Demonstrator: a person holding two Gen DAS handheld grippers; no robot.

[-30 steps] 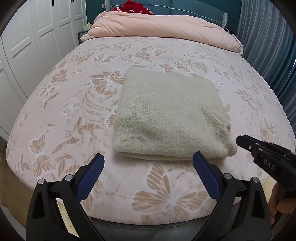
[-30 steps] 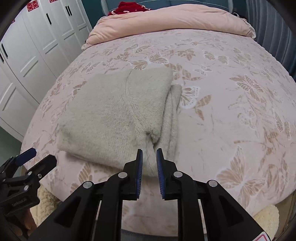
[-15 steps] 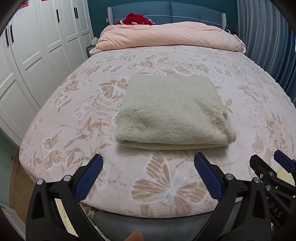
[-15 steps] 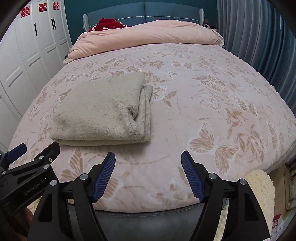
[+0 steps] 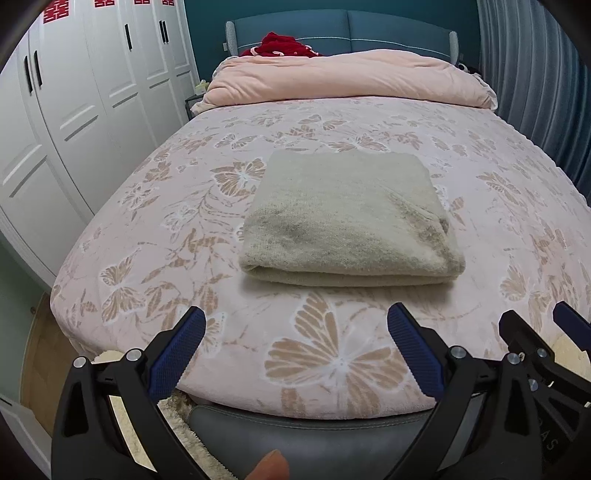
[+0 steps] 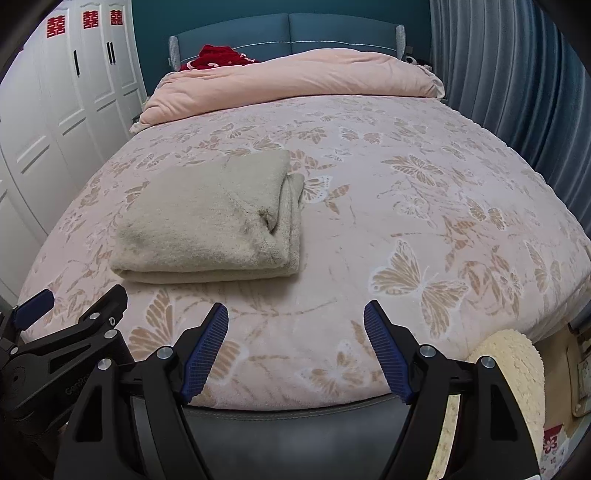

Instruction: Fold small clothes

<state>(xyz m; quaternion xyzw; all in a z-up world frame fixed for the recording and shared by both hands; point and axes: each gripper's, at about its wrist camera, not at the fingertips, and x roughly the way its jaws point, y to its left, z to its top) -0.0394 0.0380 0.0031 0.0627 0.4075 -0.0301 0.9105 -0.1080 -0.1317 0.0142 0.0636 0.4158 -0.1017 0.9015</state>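
While both grippers hang above the near edge of the bed (image 5: 110, 229), the folded beige garment (image 5: 347, 221) lies flat on the pink butterfly-print cover, apart from both tools. Seen from the left wrist camera, the garment sits at 12 o'clock from the left gripper (image 5: 295, 332), with its rounded fold edge facing the camera and a rumpled corner at the right end. That gripper's blue-padded fingers (image 5: 177, 354) stand wide apart with only the bed cover showing between them; nothing is held. At 3 o'clock from it, part of the right gripper (image 5: 546, 332) enters the picture. Seen from the right wrist camera, the garment (image 6: 207, 221) lies at 11 o'clock from the right gripper (image 6: 295, 325), with its stacked layers visible along the right side. The right jaws have just been opening and now stand wide, with nothing between the pads (image 6: 384, 350) except bed cover. A pink duvet (image 6: 295, 85) is bunched at the head of the bed at 12 o'clock, with a red cloth (image 6: 218, 57) behind it against the blue headboard (image 6: 288, 33). White wardrobe doors (image 5: 74, 110) stand at 9 o'clock and a grey curtain (image 6: 517, 74) at 2 o'clock. A fingertip (image 5: 271, 465) of the person shows at the bottom edge of the left view.
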